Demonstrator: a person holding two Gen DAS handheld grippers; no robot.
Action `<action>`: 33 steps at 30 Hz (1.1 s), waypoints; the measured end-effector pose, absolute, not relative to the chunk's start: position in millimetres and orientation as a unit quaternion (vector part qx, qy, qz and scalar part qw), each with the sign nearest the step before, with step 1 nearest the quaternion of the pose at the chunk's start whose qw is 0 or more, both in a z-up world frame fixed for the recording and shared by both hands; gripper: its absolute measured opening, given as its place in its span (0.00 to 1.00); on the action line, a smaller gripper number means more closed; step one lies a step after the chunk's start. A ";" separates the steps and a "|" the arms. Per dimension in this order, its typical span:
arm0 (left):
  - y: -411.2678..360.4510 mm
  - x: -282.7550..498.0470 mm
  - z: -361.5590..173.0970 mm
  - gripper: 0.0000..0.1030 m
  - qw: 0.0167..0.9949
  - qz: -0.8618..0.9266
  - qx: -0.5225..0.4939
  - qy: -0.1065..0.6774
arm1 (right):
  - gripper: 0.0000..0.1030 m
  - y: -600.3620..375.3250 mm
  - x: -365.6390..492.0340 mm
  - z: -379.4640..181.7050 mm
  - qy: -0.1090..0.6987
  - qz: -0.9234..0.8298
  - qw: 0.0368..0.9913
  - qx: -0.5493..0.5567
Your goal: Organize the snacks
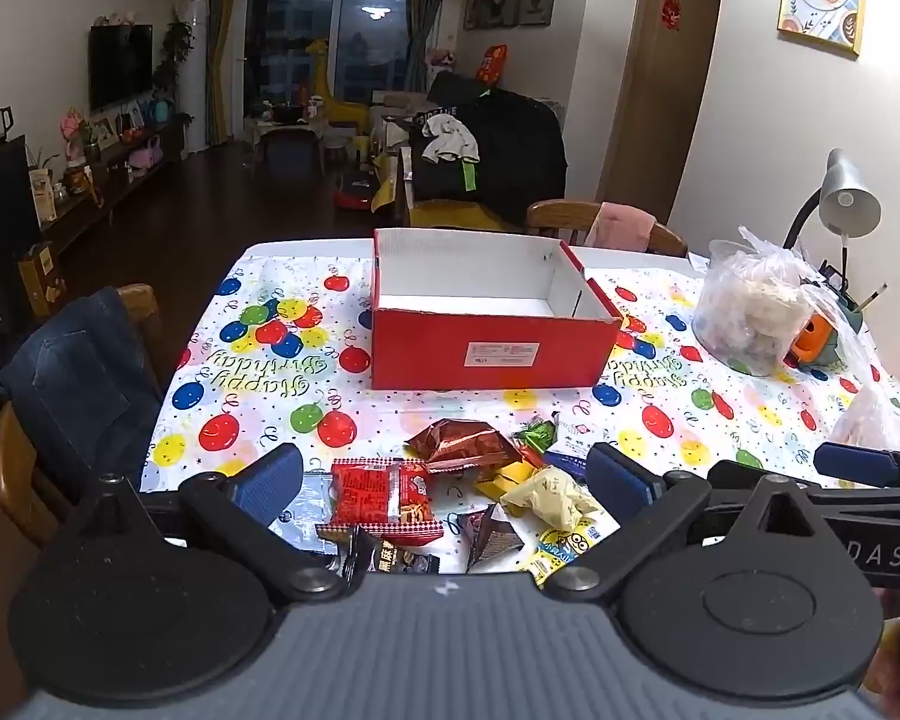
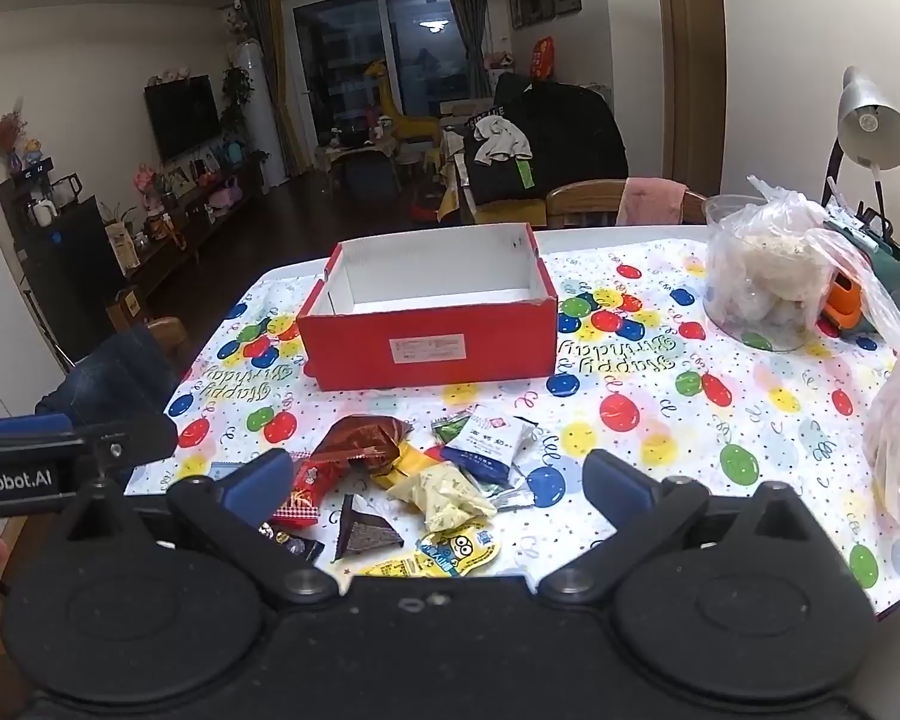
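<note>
Both claws hung wide apart over the near edge of a table covered in a balloon-print birthday cloth [image 1: 282, 360]. The left claw [image 1: 447, 480] had its two blue-padded fingers spread as far as they go, gripping nothing, with a heap of snack packets lying on the cloth in the gap below them. The right claw [image 2: 438, 480] was spread just as wide and also held nothing; its fingers framed the same heap from the other side.

The heap sat near the table's front edge: a brown foil bag [image 1: 465, 441], a red packet [image 1: 381, 495], a pale yellow packet [image 1: 549, 498], a dark triangular packet [image 2: 366, 531], a white and blue packet [image 2: 489, 441] and a yellow cartoon-printed packet [image 2: 459, 546]. None lay in the box.

Behind the heap stood an open red box [image 1: 486, 351] with a white, bare inside, well apart from the snacks.

On the table's right side a clear tub [image 2: 756, 276] draped in a plastic bag stood near a grey lamp [image 2: 873, 120]; its pale contents may be food, but the wrapping blurred them. The claws' black bodies hid the nearest packets, whose labels were too small to read. Another plastic bag [image 2: 897, 444] was cut off at the right edge.
</note>
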State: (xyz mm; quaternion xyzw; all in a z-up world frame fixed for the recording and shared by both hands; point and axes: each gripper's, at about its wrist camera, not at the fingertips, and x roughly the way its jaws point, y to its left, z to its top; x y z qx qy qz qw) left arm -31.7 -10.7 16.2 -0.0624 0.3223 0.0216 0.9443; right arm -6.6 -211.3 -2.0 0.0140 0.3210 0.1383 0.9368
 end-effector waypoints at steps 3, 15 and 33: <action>-10.5 -31.6 16.2 0.98 0.944 0.022 -0.063 0.323 | 1.00 -211.8 -6.8 -0.8 0.323 0.139 0.936 0.013; -10.3 -34.1 18.0 0.98 0.944 0.021 -0.064 0.323 | 1.00 -207.0 -6.8 -8.6 0.322 0.136 0.937 0.015; -9.6 -34.1 17.8 0.98 0.944 0.021 -0.065 0.323 | 1.00 -213.7 -8.2 -2.8 0.323 0.134 0.937 0.010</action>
